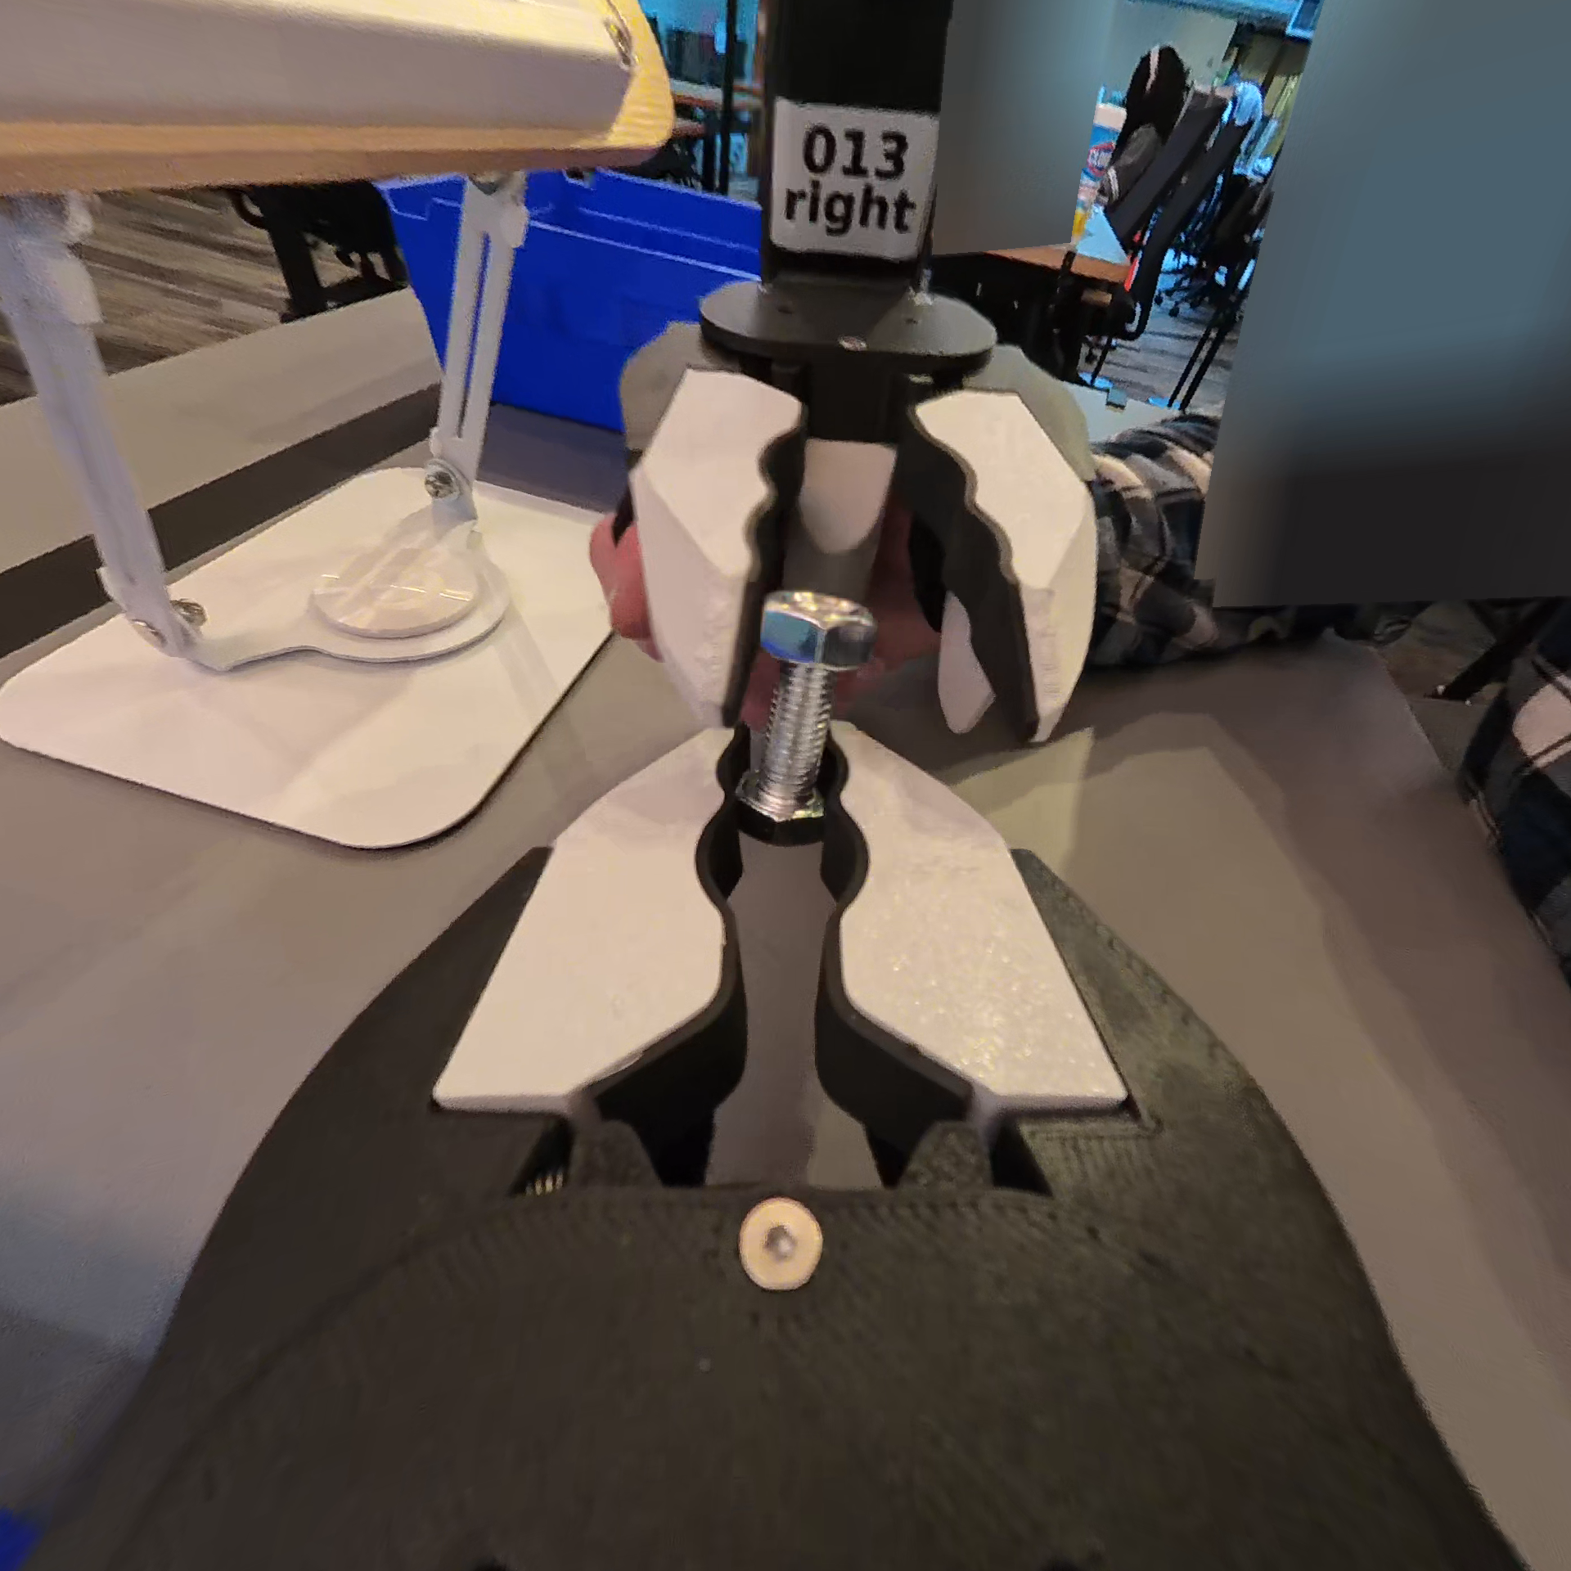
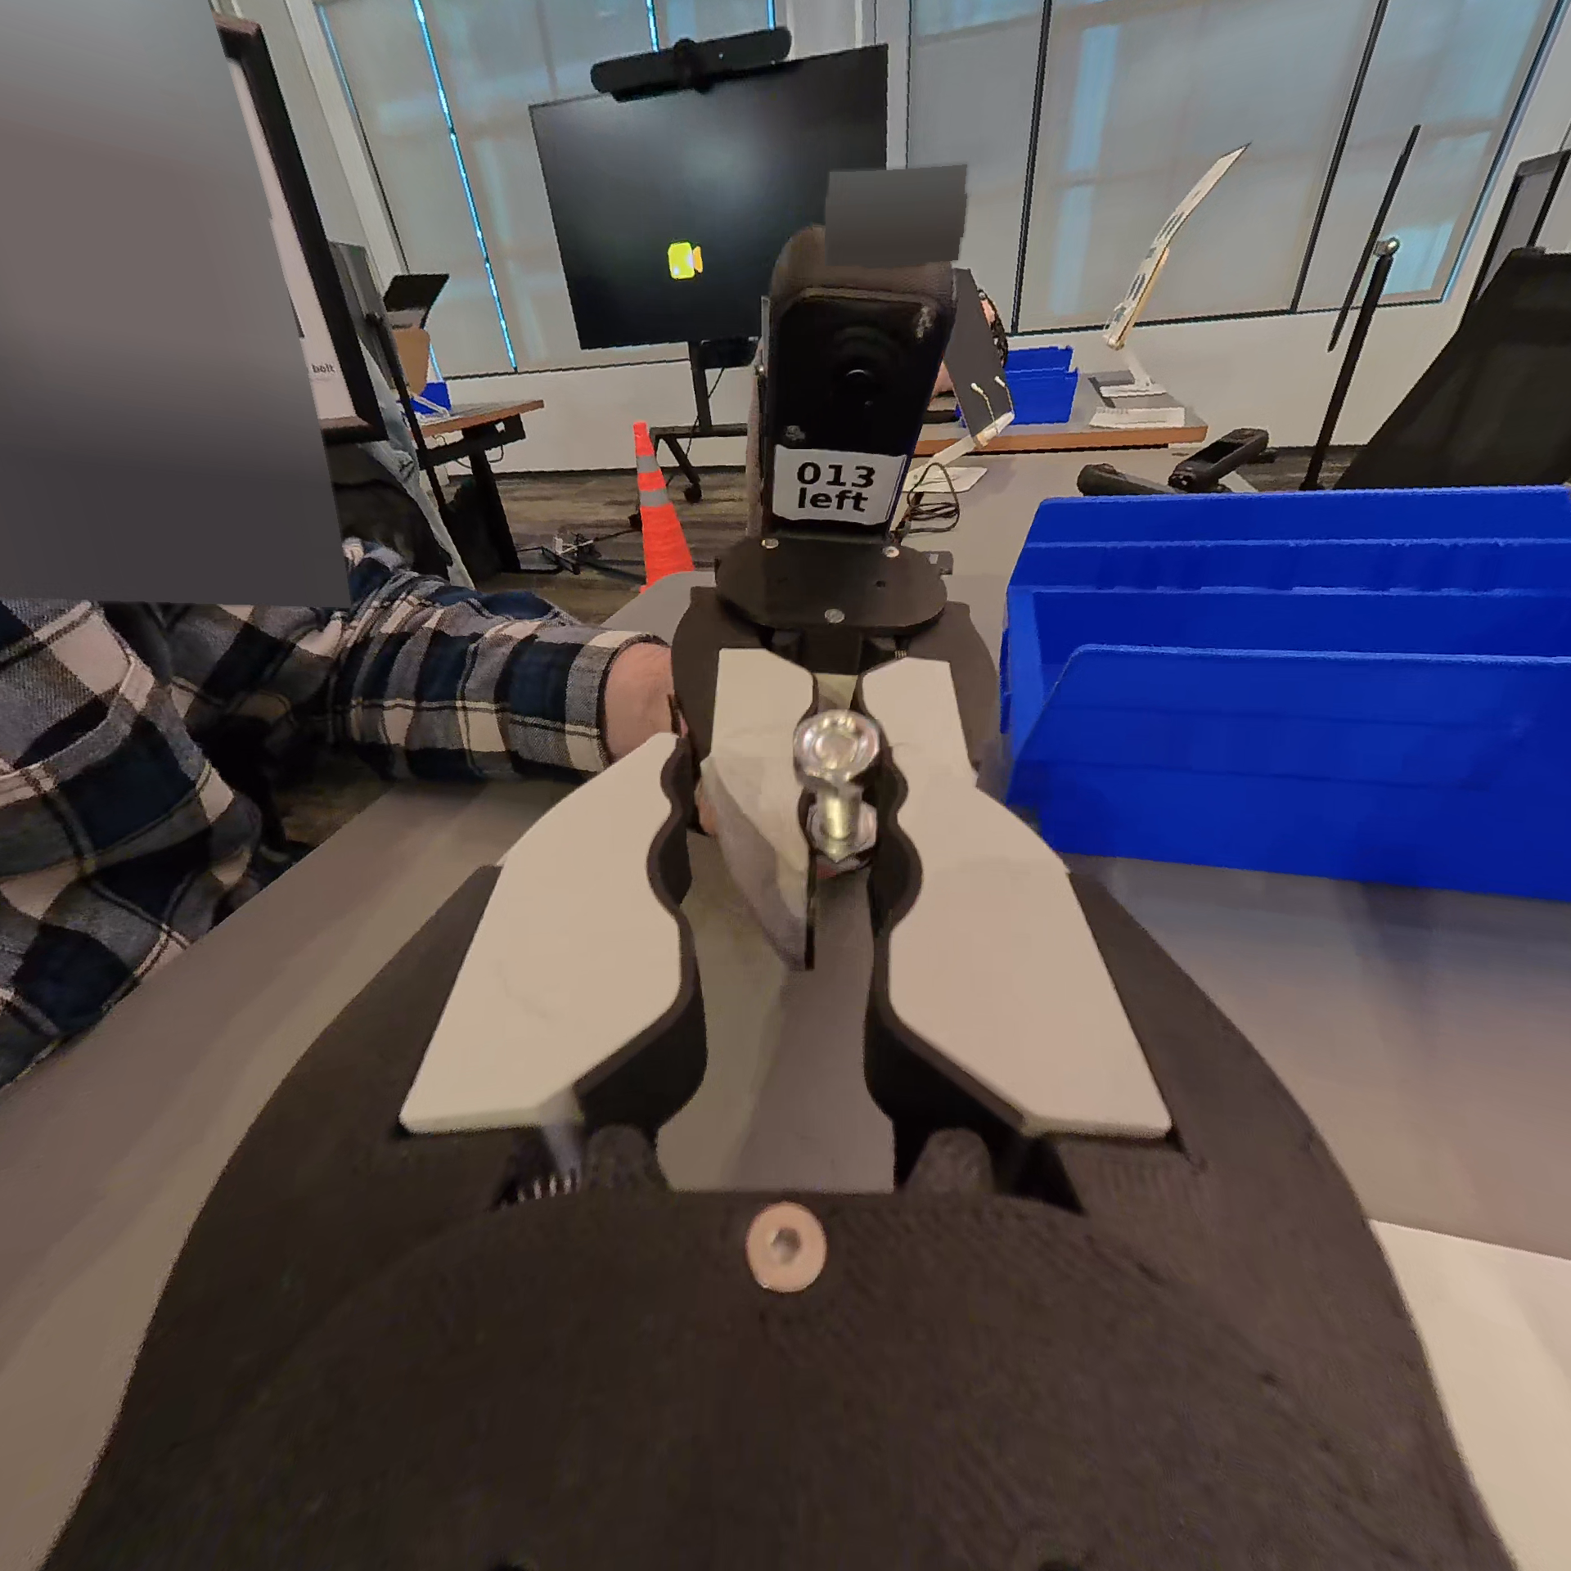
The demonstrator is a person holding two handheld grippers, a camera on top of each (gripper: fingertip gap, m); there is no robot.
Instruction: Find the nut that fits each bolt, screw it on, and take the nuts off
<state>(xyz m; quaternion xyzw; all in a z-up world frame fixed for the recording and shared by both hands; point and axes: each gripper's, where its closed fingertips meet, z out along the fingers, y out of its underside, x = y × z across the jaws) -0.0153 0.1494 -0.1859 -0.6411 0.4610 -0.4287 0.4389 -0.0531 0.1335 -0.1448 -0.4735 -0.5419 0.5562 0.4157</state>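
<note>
Gripping a silver nut [image 1: 780, 797] between its two white fingertips, the left gripper [image 1: 782, 786] holds it above the grey table [image 1: 1190, 850], just right of the white lamp base [image 1: 280, 680]. A silver hex bolt [image 1: 803, 689] is threaded into that nut and stands nearly upright, its long axis running vertically with the hex head at the top and the shank rising clear of the left fingers.

Facing it from the far side, the right gripper [image 2: 786, 816] is spread wide, its white fingers [image 1: 706, 578] standing on either side of the bolt head without pressing on it; a clear gap shows on at least one side. Seen from the right wrist, the head points toward the camera, so the bolt lies straight ahead along that gripper's fingers, level with its tips.

Judging by this, the right gripper is the one placed to close on the head and turn it, while the left steadies the nut. How far the nut is wound onto the thread is hard to tell, though it seems to sit near the shank's lower end. A blue bin [image 2: 1275, 680] stands beyond the lamp base.
</note>
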